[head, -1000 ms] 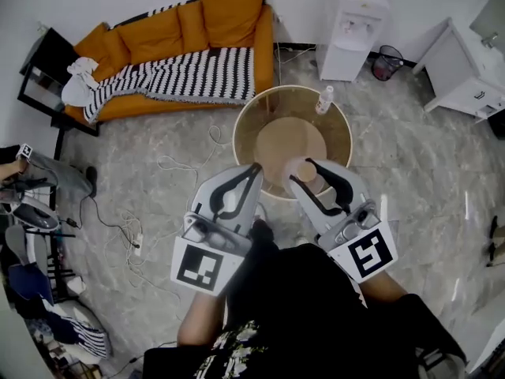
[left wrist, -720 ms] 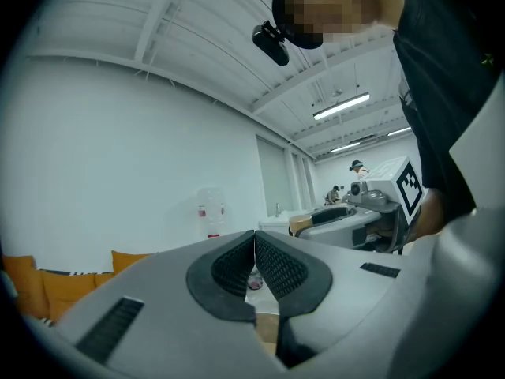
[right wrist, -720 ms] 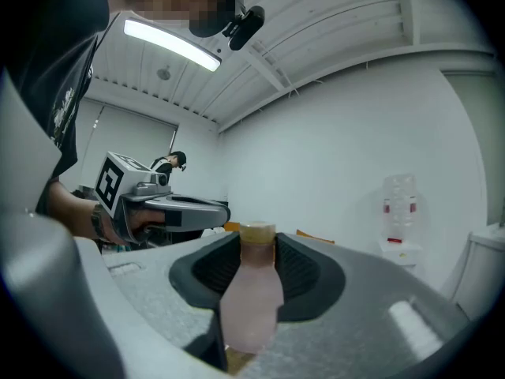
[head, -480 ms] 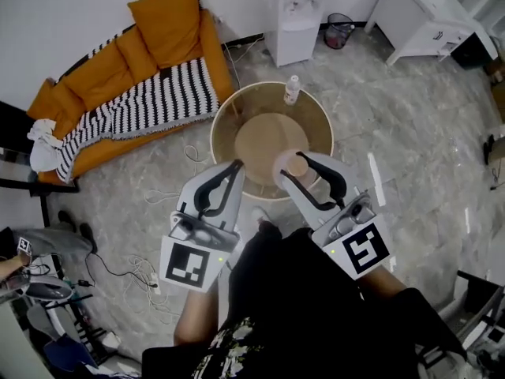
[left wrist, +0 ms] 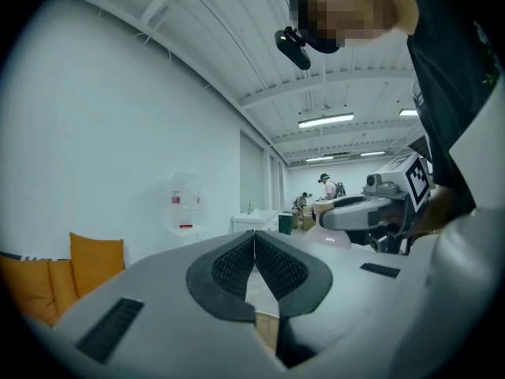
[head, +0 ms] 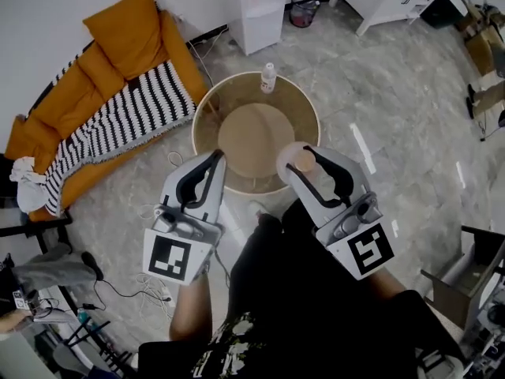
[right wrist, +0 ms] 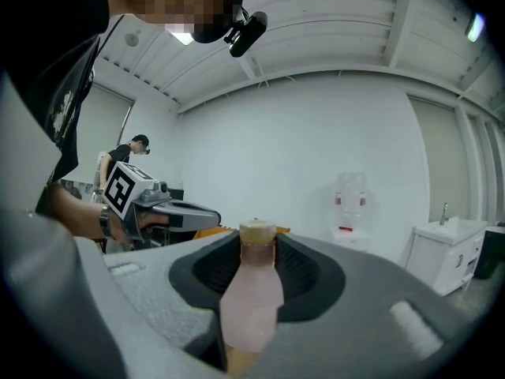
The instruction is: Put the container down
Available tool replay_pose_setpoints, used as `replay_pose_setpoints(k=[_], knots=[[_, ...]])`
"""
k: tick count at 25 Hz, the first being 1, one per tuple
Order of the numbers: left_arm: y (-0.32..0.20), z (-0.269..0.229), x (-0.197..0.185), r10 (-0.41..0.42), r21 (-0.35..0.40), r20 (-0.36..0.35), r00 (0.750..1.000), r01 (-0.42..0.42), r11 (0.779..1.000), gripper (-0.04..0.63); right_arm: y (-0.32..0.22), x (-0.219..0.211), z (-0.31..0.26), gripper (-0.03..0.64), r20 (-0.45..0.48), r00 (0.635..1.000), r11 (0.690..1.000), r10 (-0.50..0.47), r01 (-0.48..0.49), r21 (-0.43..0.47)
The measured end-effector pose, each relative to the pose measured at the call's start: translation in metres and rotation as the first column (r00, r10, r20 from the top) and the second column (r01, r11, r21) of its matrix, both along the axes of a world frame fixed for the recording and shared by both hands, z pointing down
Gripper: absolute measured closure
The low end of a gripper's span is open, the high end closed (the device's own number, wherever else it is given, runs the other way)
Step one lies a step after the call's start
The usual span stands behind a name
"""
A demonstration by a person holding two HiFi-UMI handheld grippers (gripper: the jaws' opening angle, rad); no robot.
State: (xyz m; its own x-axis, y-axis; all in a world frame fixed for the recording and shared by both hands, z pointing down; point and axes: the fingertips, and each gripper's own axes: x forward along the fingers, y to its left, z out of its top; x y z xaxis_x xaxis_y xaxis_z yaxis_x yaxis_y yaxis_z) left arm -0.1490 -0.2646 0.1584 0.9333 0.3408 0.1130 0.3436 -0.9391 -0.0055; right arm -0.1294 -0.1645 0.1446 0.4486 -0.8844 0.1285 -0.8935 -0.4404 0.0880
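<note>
A small bottle [head: 268, 77] stands on the round desk's [head: 207, 121] far rim. Right tool [head: 300, 160] clamps the pinkish container [right wrist: 251, 294] (tan-capped) above the near rim; left tool [head: 215, 156] closed, empty.

The pale pink container [right wrist: 251, 298] is showing a tan cap [right wrist: 256, 231], while a black-and-white striped blanket [head: 126, 121] is draping the orange sofa [head: 118, 26] near the light-brown table [head: 256, 136].
</note>
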Motion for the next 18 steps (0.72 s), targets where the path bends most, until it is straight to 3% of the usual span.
replay_pose_setpoints(k=[6,18], knots=[[0.016,0.014,0.018,0.061,-0.002,0.035,0.998,-0.061,0.998,0.581,0.012,0.022,0.008,0.488,0.011,0.999,0.999,0.045,-0.045,-0.001],[0.004,0.013,0.079,-0.027,0.080,0.067,0.997,0.022,0.997,0.581,-0.012,0.095,0.018,0.488,0.025,0.996,0.996,-0.085,0.085,0.009]])
